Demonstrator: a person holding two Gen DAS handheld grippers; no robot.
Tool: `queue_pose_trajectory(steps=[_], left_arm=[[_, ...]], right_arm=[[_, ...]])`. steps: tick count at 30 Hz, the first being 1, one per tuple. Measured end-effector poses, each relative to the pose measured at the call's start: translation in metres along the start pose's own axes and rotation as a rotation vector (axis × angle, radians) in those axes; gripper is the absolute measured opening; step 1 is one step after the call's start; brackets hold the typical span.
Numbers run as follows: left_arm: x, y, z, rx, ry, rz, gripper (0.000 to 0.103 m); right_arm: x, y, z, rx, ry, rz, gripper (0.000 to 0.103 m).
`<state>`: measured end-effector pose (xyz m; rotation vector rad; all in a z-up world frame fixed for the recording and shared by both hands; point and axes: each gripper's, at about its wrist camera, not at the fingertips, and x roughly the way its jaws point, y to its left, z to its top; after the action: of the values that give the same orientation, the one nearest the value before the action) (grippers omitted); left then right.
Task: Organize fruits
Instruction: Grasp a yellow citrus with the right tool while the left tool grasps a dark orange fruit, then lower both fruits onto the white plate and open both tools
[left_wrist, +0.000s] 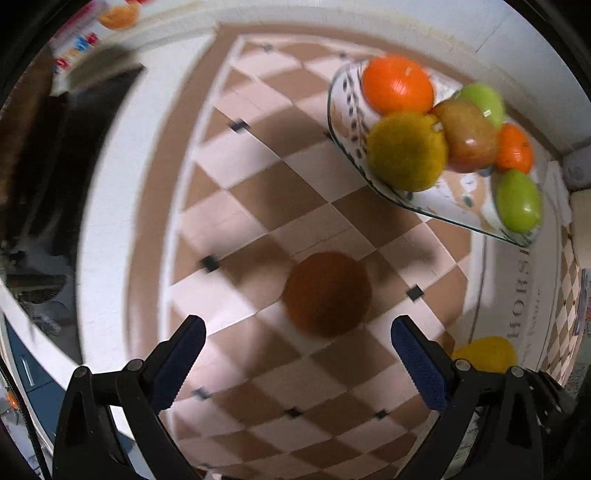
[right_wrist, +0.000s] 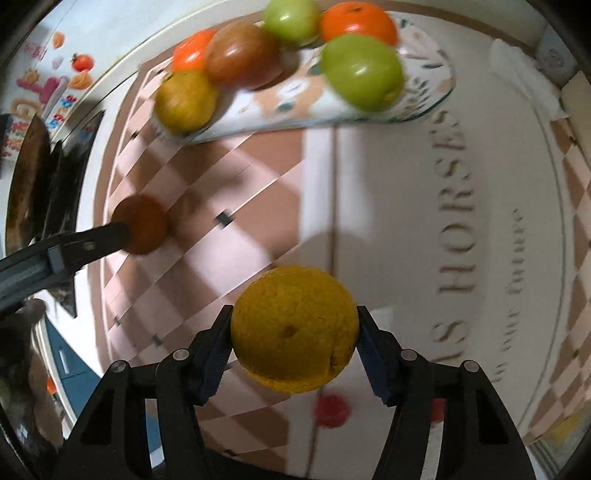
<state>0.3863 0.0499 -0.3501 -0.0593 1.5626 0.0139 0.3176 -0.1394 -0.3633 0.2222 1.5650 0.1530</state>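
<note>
A glass patterned plate (left_wrist: 347, 122) holds several fruits: an orange (left_wrist: 397, 85), a yellow one (left_wrist: 406, 151), a brownish one (left_wrist: 469, 136) and green ones (left_wrist: 519, 201). On the checkered cloth a round brown fruit (left_wrist: 327, 293) lies just ahead of my left gripper (left_wrist: 297, 332), whose jaws stand wide open and apart from it. My right gripper (right_wrist: 293, 328) is shut on a yellow citrus fruit (right_wrist: 295, 354), a pad pressing on each side. The right wrist view also shows the plate (right_wrist: 424, 92), the brown fruit (right_wrist: 142, 229) and a left fingertip (right_wrist: 92, 243) beside it.
The checkered cloth (left_wrist: 258, 206) has a white border with lettering (right_wrist: 454, 229). A dark pan-like object (right_wrist: 27, 181) sits past the table's left edge. A blurred red spot (right_wrist: 331, 410) shows below the held fruit. A white object (right_wrist: 517, 70) lies by the far right corner.
</note>
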Motion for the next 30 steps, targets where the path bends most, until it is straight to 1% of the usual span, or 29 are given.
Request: queue_pose_trajectory(steps=[2, 3, 4, 6, 10, 14, 16, 18, 20, 22, 24, 27, 30], left_arm=[[0.018, -0.003, 0.009, 0.006, 0.038, -0.032, 0.102], [0.024, -0.005, 0.012, 0.016, 0.042, -0.044, 0.099], [0.028, -0.007, 0.014, 0.026, 0.042, -0.052, 0.093], [0.031, -0.010, 0.013, 0.038, 0.034, -0.064, 0.055], [0.031, -0.012, 0.010, 0.031, -0.006, -0.066, 0.054], [0.018, -0.025, 0.007, 0.061, -0.048, -0.075, 0.054], [0.001, -0.038, 0.007, 0.083, -0.078, -0.111, 0.054], [-0.017, -0.053, 0.009, 0.100, -0.103, -0.154, 0.054], [-0.035, -0.073, 0.015, 0.117, -0.121, -0.216, 0.054], [-0.043, -0.090, 0.028, 0.125, -0.123, -0.264, 0.054], [-0.043, -0.108, 0.041, 0.134, -0.112, -0.285, 0.054], [-0.033, -0.122, 0.057, 0.135, -0.088, -0.283, 0.055], [-0.018, -0.130, 0.071, 0.130, -0.047, -0.273, 0.055]], right_arm=[[0.001, -0.007, 0.005, 0.009, 0.003, -0.002, 0.066], [0.001, -0.009, 0.007, 0.010, 0.005, -0.008, 0.066], [0.001, -0.012, 0.009, 0.012, 0.007, -0.014, 0.066], [0.003, -0.017, 0.011, 0.021, 0.008, -0.016, 0.066], [0.004, -0.030, 0.020, 0.042, 0.012, -0.001, 0.066], [0.002, -0.040, 0.023, 0.062, -0.003, 0.022, 0.066], [-0.008, -0.048, 0.025, 0.087, -0.030, 0.043, 0.066], [-0.025, -0.066, 0.030, 0.146, -0.066, 0.099, 0.066], [-0.041, -0.084, 0.038, 0.211, -0.097, 0.163, 0.066], [-0.057, -0.101, 0.051, 0.257, -0.131, 0.203, 0.066], [-0.067, -0.113, 0.069, 0.288, -0.160, 0.220, 0.066], [-0.073, -0.126, 0.105, 0.311, -0.198, 0.219, 0.066], [-0.068, -0.132, 0.138, 0.313, -0.195, 0.203, 0.066]])
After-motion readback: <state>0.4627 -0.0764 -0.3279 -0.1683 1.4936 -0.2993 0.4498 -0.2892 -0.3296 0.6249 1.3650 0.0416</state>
